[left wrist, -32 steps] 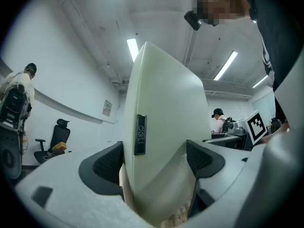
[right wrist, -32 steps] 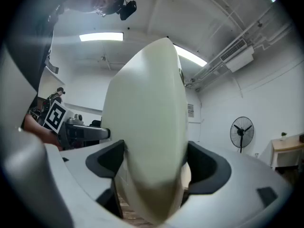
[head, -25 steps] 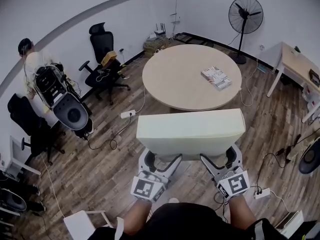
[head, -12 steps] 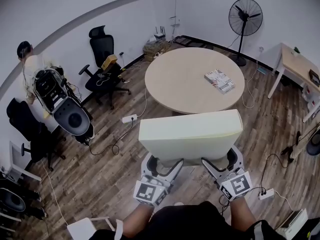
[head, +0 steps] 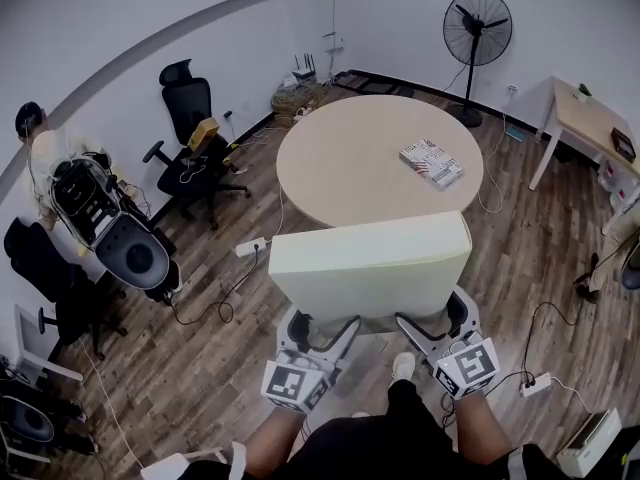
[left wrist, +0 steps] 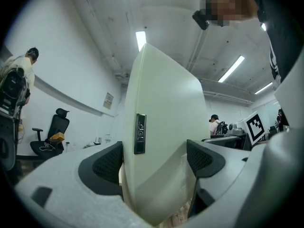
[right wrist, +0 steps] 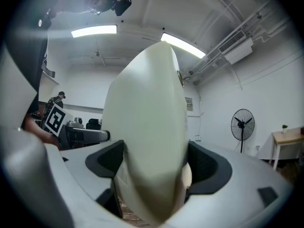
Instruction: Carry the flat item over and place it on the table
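A flat cream-white panel (head: 370,266) is held level in front of me, above the wooden floor. My left gripper (head: 325,320) is shut on its near left edge. My right gripper (head: 428,318) is shut on its near right edge. In the left gripper view the panel (left wrist: 161,127) stands between the dark pads (left wrist: 108,163), with a small dark label on its side. In the right gripper view the panel (right wrist: 147,141) fills the gap between the pads (right wrist: 208,167). The round beige table (head: 350,163) lies just beyond the panel's far edge.
A magazine (head: 431,162) lies on the table's right part. Black office chairs (head: 195,148) and a person (head: 40,153) beside equipment are at the left. A standing fan (head: 476,30) and a small desk (head: 585,118) stand at the right. Cables and power strips (head: 250,247) cross the floor.
The table has drawn nearer and shifted slightly left in the head view. Both grippers keep the same hold on the panel.
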Motion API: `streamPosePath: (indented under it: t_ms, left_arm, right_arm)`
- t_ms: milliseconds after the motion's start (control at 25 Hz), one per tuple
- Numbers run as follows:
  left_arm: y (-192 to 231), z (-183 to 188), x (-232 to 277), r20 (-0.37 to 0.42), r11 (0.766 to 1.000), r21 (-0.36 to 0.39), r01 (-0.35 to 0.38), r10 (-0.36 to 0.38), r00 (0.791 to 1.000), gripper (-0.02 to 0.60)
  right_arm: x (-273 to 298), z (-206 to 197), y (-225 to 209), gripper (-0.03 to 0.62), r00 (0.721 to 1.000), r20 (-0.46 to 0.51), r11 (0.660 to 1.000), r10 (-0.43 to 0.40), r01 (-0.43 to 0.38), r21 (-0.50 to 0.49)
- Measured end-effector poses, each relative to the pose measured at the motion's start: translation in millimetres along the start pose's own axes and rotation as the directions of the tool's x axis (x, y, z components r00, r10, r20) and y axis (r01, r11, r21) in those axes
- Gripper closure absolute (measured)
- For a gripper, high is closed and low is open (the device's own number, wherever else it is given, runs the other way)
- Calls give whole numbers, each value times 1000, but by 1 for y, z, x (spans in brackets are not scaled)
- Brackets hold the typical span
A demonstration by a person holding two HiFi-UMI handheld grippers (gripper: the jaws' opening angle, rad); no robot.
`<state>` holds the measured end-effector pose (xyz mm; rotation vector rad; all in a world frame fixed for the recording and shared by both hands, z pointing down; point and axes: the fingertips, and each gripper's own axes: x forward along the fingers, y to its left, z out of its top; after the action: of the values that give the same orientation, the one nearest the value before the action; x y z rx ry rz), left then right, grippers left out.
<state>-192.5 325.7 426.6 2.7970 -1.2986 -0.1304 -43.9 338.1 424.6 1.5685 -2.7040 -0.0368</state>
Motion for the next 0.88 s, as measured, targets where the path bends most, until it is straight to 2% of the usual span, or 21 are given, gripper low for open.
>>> streamPosePath:
  t_ms: [400, 880]
  left_arm:
    - [9, -11, 111, -19, 999, -32, 17, -17, 1000, 190]
    - [23, -22, 238, -48, 998, -56, -20, 17, 999, 190]
  right_arm:
    - [44, -5, -102, 207, 999, -40, 1000, -13, 14, 20]
    - [104, -14, -220, 207, 999, -51, 998, 11, -9, 57]
